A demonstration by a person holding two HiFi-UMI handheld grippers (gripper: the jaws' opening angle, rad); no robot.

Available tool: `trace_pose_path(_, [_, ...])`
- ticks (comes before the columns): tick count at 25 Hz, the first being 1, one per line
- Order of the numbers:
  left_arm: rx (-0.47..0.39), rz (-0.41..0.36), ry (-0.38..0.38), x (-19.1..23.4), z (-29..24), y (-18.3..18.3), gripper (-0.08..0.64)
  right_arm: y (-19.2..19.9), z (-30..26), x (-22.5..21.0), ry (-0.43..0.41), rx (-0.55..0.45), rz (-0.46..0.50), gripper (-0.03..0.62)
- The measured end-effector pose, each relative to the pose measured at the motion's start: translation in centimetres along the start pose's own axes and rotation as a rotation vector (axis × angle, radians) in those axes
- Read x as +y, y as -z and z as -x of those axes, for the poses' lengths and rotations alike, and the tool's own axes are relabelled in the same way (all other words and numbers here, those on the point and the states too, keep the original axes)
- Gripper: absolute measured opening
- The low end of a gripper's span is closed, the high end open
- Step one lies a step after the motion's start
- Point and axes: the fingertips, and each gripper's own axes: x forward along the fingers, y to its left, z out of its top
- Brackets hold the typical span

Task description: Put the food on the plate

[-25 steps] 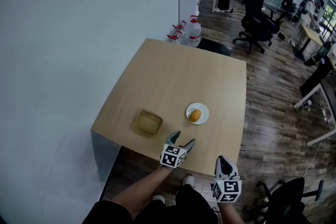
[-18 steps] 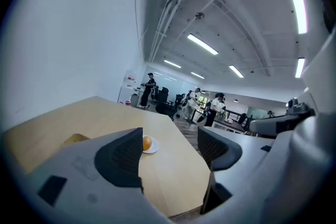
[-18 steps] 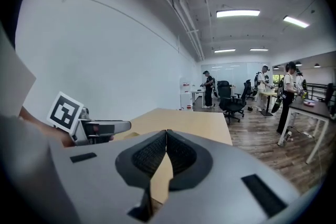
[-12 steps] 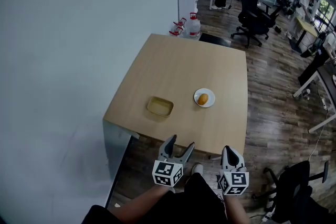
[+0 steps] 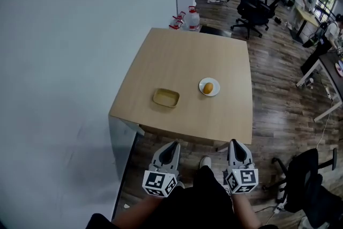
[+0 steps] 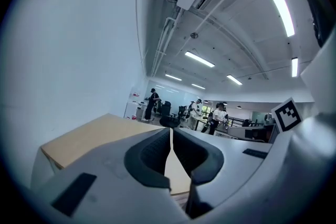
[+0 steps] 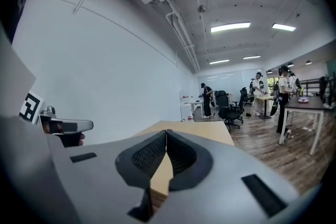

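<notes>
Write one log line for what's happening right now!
food on plate | container beside plate, apart | left hand-held gripper closing, nothing between jaws | right hand-held gripper shut, empty | both short of table

Bright, even indoor light from ceiling strip lights, counter and white plate evenly lit, soft shadow under the counter's near edge, head view sharp, both gripper views heavily fisheye-bent with black vignetted corners.

You hold both claws low before your body, left claw closing on nothing, right claw jaws together, empty
</notes>
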Motion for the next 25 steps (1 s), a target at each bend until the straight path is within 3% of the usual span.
trace_pose_path(2, [-0.029, -0.009, -0.025, 0.5, 0.7, -0.5, 0.020, 0.1, 0.4, 0.9, -0.014, -0.015, -0.014, 0.060])
trace_pose_path(6, [-0.039, 0.002, -0.033, 1.6, 0.8, -1.1, 0.015, 0.4, 0.5, 2.0, 0.001, 0.012, 0.054, 0.060])
trace_pose_path(11, [-0.036, -0.063, -0.017, 1.9, 0.4, -1.4, 0.015, -0.4, 0.7, 2.6, -0.019, -0.010, 0.090, 0.060])
trace_pose_path(16, [-0.004, -0.017, -0.046, 3.7, -1.1, 0.1, 0.015, -0.4, 0.3, 1.3, 0.012, 0.000, 0.120, 0.060])
trace_pose_path(25, [0.007, -0.025, -0.049, 4.5, -2.7, -0.1, 0.015, 0.2, -2.1, -0.4, 0.028, 0.022, 0.115, 0.060])
